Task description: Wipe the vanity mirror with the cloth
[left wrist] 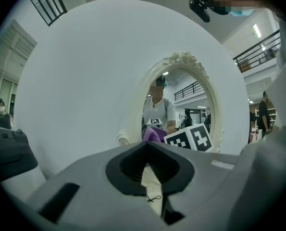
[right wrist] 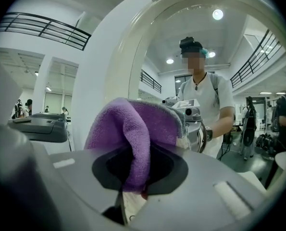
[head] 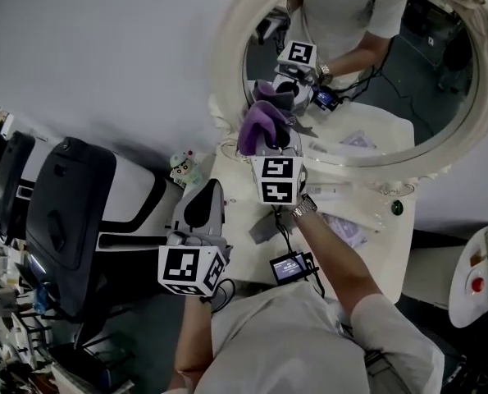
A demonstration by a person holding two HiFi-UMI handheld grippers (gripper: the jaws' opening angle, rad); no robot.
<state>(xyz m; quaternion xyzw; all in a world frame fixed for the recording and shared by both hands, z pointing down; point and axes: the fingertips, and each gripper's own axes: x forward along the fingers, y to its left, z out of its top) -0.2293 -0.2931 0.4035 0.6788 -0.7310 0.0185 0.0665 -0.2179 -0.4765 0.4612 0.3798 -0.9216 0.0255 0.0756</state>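
Note:
The oval vanity mirror (head: pixel 391 80) in its white ornate frame (head: pixel 227 64) stands on the white table. My right gripper (head: pixel 270 135) is shut on a purple cloth (head: pixel 260 121), which rests against the lower left of the glass by the frame. In the right gripper view the cloth (right wrist: pixel 133 134) bulges out of the jaws and meets its own reflection in the mirror (right wrist: pixel 191 81). My left gripper (head: pixel 212 189) hangs lower left, off the glass, jaws together and holding nothing. In the left gripper view the mirror (left wrist: pixel 181 100) and cloth (left wrist: pixel 154 134) lie ahead.
A black and white machine (head: pixel 71 212) stands at the left, with a small figurine (head: pixel 182 167) beside the table (head: pixel 391 236). On the table lie a packet (head: pixel 346 228) and a green item (head: pixel 397 208). A small screen (head: pixel 290 266) hangs by my right forearm.

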